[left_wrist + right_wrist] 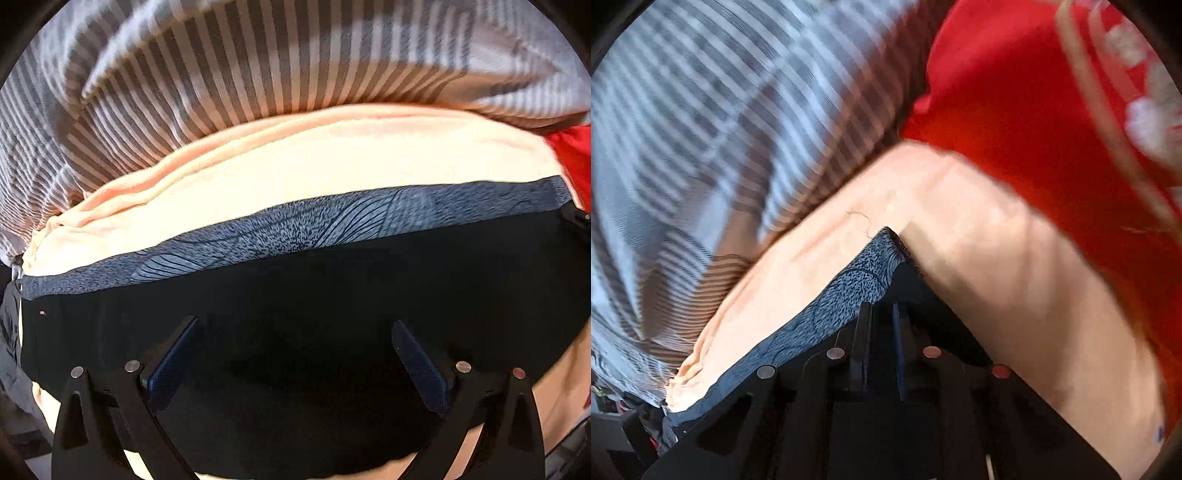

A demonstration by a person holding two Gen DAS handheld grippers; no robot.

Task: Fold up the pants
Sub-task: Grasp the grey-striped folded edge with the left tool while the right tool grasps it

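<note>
The pants are black (314,295) with a blue-grey patterned band (332,225) along the far edge. They lie flat over a peach cloth (295,166). My left gripper (295,325) hovers over the black fabric with its fingers wide apart and nothing between them. In the right wrist view the same patterned band (842,295) runs to a corner at the gripper. My right gripper (882,306) has its fingers close together, pinching the black pants fabric (912,284) at that corner.
A grey and white striped sheet (221,74) covers the far side; it also fills the left of the right wrist view (701,129). A red garment (1034,110) with white print lies to the right, seen as a red patch (572,155) at the left view's edge.
</note>
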